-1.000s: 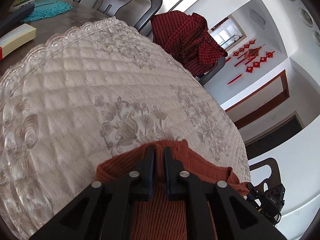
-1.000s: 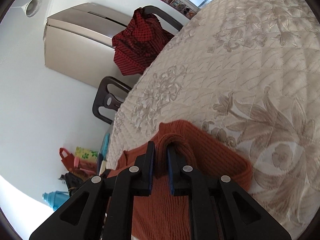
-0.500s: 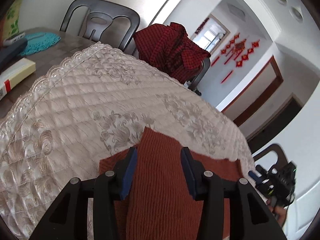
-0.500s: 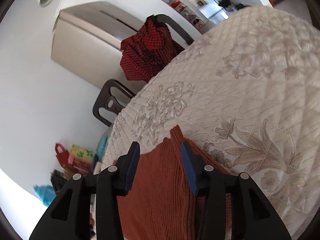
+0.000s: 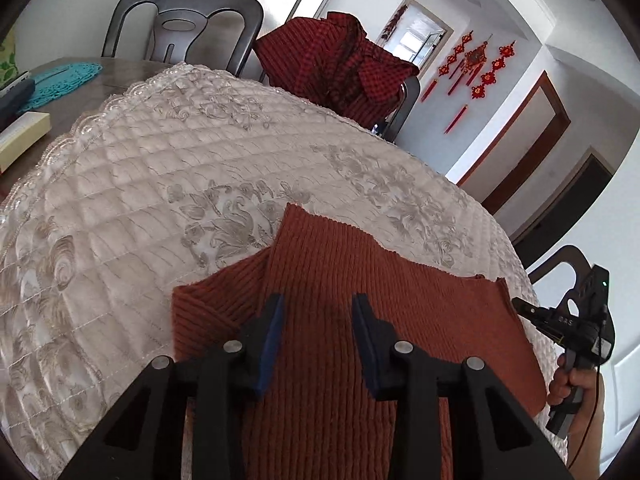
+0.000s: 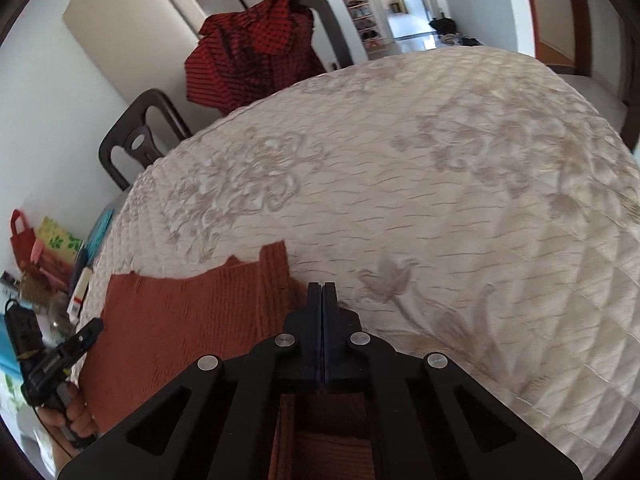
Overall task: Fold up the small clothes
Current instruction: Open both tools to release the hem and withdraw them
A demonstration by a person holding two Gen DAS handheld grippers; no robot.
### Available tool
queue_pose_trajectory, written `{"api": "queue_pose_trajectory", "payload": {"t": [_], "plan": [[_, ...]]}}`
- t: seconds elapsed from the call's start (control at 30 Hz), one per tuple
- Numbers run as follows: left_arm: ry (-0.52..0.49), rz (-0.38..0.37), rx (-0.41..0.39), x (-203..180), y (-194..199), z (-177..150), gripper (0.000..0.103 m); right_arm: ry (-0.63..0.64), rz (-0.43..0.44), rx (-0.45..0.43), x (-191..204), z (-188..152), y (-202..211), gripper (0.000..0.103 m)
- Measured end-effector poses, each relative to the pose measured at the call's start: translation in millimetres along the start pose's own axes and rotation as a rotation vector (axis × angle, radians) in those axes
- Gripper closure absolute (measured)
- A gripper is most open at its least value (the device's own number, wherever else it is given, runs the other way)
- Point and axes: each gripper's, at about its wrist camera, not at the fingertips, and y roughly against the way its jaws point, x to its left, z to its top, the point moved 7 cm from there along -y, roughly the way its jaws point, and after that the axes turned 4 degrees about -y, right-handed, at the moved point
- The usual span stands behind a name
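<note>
A rust-brown ribbed knit garment [image 5: 360,264] lies folded on the cream quilted cover [image 5: 140,184]. My left gripper [image 5: 318,300] hovers over its near part. Its jaws stand apart and are closing, with only the flat knit beneath them and nothing pinched. In the right wrist view the garment [image 6: 180,320] lies to the left, and my right gripper [image 6: 322,286] is shut with nothing between its pads, at the garment's right edge above the cover [image 6: 440,180]. Each gripper shows in the other's view: the right gripper [image 5: 560,320] in a hand, the left gripper [image 6: 80,336] at lower left.
A red checked garment [image 5: 340,64] hangs over a dark chair at the far side, and a second dark chair [image 5: 180,28] stands beside it. A teal mat [image 5: 60,80] and a book [image 5: 20,140] lie on the bare table end. Bags [image 6: 40,248] sit on the floor.
Both grippers, shut on the garment's folded edge a second ago, opened and let it drop flat. The right gripper has since shut empty; the left jaws have narrowed a little.
</note>
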Motion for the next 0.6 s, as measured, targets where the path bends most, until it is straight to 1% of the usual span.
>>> {"api": "queue_pose_trajectory", "payload": {"t": [0.07,0.17,0.2,0.27,0.33,0.37,0.4,0.47,0.5,0.53,0.6], "plan": [[-0.010,0.008,-0.021,-2.0,9.7,1.1,0.065,0.004,0.030,-0.028,4.2,-2.8,14.1,0.103],[-0.036,0.014,-0.050,-7.1,19.2,2.0,0.065,0.061,0.093,-0.062,26.2,-15.7,38.6,0.103],[-0.034,0.004,-0.048,-8.7,22.1,-0.3,0.065,0.086,0.112,-0.062,34.3,-22.8,43.0,0.103],[-0.049,-0.008,-0.050,-12.6,28.1,-6.0,0.065,0.121,0.138,-0.018,42.2,-38.7,39.8,0.103],[-0.079,0.005,-0.047,-14.8,31.7,-12.9,0.065,0.129,0.115,0.004,37.9,-45.9,31.7,0.103],[-0.099,0.020,-0.037,-14.5,30.7,-16.1,0.065,0.122,0.076,0.003,27.8,-46.9,27.3,0.103],[-0.106,0.050,-0.018,-11.6,28.4,-19.6,0.065,0.107,0.060,-0.004,19.8,-45.7,25.8,0.103],[-0.098,0.054,0.003,-9.0,29.7,-24.6,0.065,0.056,0.077,-0.017,9.9,-42.7,27.7,0.103],[-0.102,0.052,-0.002,-11.4,35.3,-26.0,0.066,0.055,0.067,-0.035,11.2,-42.2,34.1,0.103],[-0.116,0.049,-0.010,-17.2,42.1,-27.4,0.066,0.082,0.059,-0.054,17.4,-43.3,42.6,0.103],[-0.151,0.031,-0.037,-35.8,57.0,-33.1,0.065,0.141,0.077,-0.080,37.3,-51.0,60.0,0.103]]}}
